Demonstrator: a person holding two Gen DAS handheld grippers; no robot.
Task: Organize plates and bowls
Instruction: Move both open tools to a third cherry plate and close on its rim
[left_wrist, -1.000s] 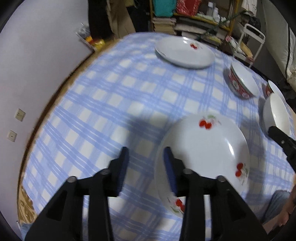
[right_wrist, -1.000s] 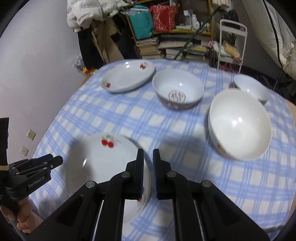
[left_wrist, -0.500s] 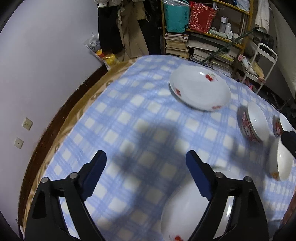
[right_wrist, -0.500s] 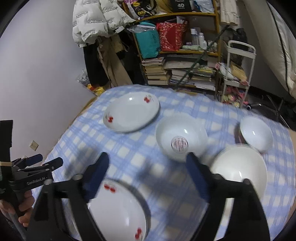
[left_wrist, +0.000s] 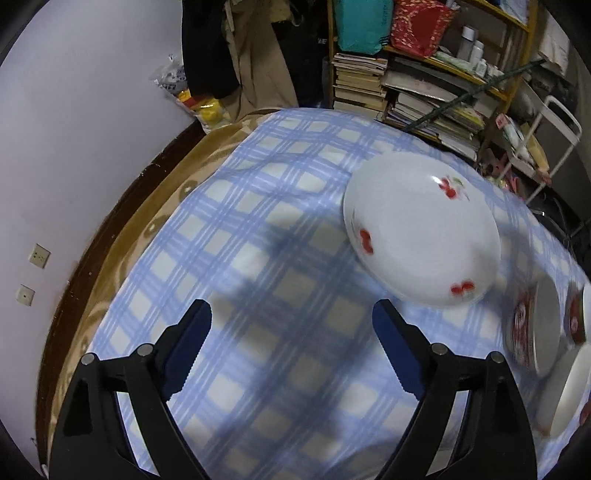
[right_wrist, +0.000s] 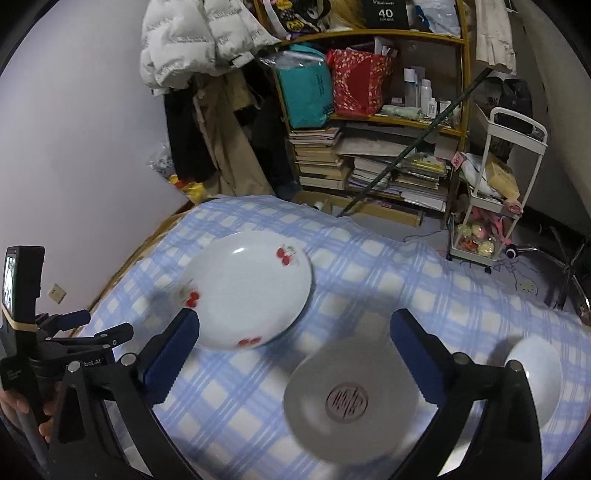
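Blue-checked cloth covered the table (right_wrist: 369, 258), with a crammed bookshelf (right_wrist: 369, 147) behind at 12 o'clock. Both tongs hung wide open and held nothing: the left tongs (left_wrist: 291, 343) over bare cloth, the right tongs (right_wrist: 295, 350) above the dishes. A cherry-printed plate (right_wrist: 247, 291) lay at 11 o'clock from the right tongs, the same plate (left_wrist: 421, 229) at 1 o'clock from the left. A bowl (right_wrist: 351, 398) sat between the right fingers, blurred; a second bowl (right_wrist: 535, 380) lay at 3 o'clock.
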